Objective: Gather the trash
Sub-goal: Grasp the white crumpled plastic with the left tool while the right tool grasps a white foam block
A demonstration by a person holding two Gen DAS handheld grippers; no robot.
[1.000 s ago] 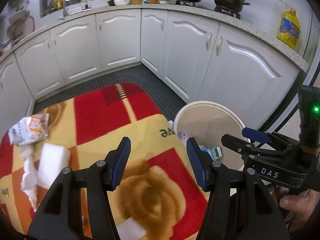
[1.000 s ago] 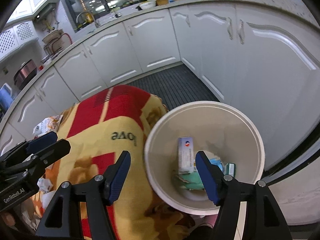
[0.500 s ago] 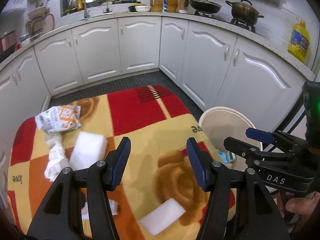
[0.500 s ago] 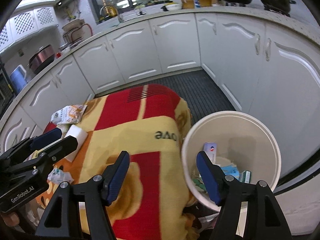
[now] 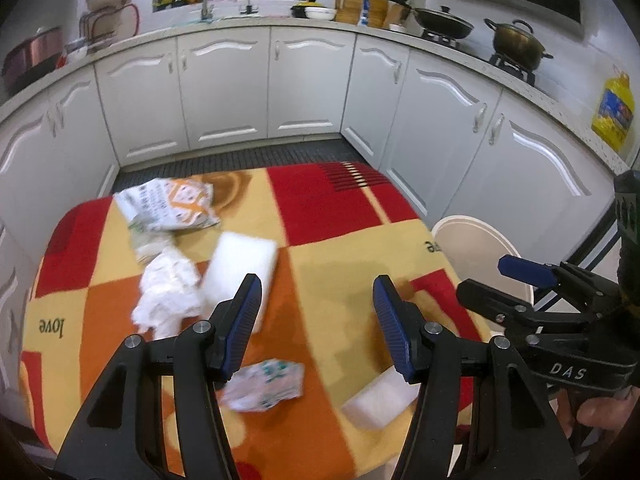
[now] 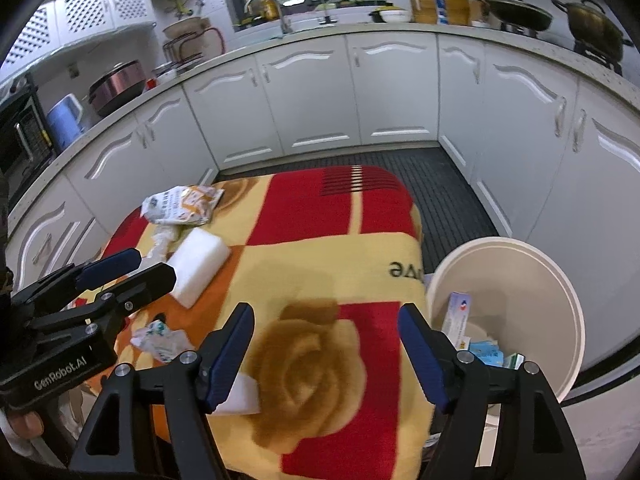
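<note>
My left gripper (image 5: 316,320) hangs half open, empty, above the blanket (image 5: 332,240). The crumpled wrapper (image 5: 264,386) lies just below its left finger, so the left hand is nearer. My right gripper (image 6: 326,350), empty, has just been opening beside the bin (image 6: 532,268).

Low table under red, yellow, orange blanket (image 5: 332,208). On it: crumpled snack wrapper (image 5: 170,206) at far left, white tissue wad (image 5: 168,292) below, white foam block (image 5: 240,270) just beside, small printed wrapper (image 5: 264,386) and second foam piece (image 5: 380,400) near front.
</note>
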